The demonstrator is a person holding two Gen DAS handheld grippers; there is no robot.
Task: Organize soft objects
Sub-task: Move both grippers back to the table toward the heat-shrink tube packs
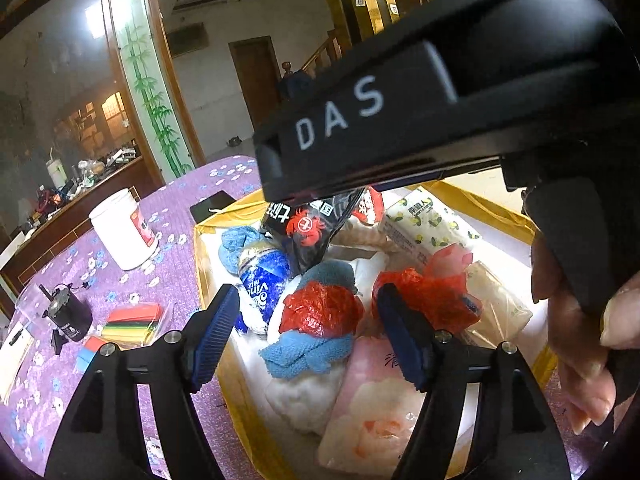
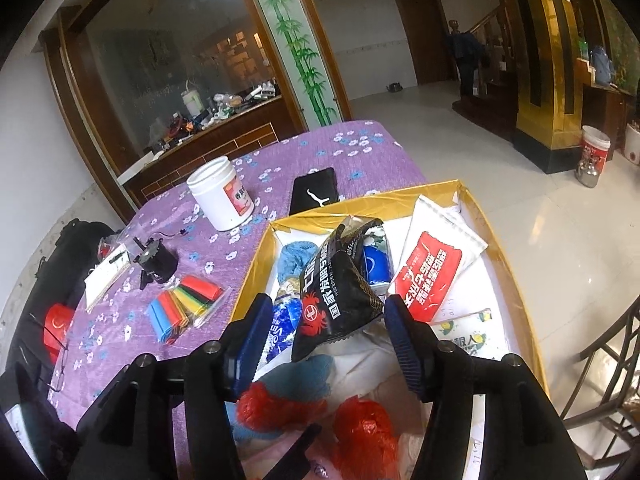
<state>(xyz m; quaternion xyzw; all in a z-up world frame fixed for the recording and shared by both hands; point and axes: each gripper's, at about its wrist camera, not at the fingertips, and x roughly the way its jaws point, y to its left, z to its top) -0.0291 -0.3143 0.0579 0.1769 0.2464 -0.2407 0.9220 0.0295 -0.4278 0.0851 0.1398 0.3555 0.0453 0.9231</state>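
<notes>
A gold-rimmed box [image 1: 199, 264] [image 2: 252, 272] with a white inside holds several soft packs and bundles. My left gripper [image 1: 308, 332] is open above a bundle of red plastic bag and blue towel [image 1: 320, 312], and neither pad touches it. A second red bag [image 1: 424, 296] lies just right of its right finger. My right gripper [image 2: 328, 340] is open around a black snack packet with a red crab logo [image 2: 340, 292] [image 1: 308, 228], with a gap at its left pad. In the left wrist view the right gripper's black body [image 1: 360, 120] hangs over the box's far end.
A blue tissue pack [image 1: 264, 280], a lemon-print pack [image 1: 428, 228] and a red-and-white packet [image 2: 432, 276] also lie in the box. On the purple cloth to the left stand a white jar [image 2: 222, 196], a black phone [image 2: 314, 192] and coloured strips [image 2: 186, 304]. A chair [image 2: 600, 360] stands at the right.
</notes>
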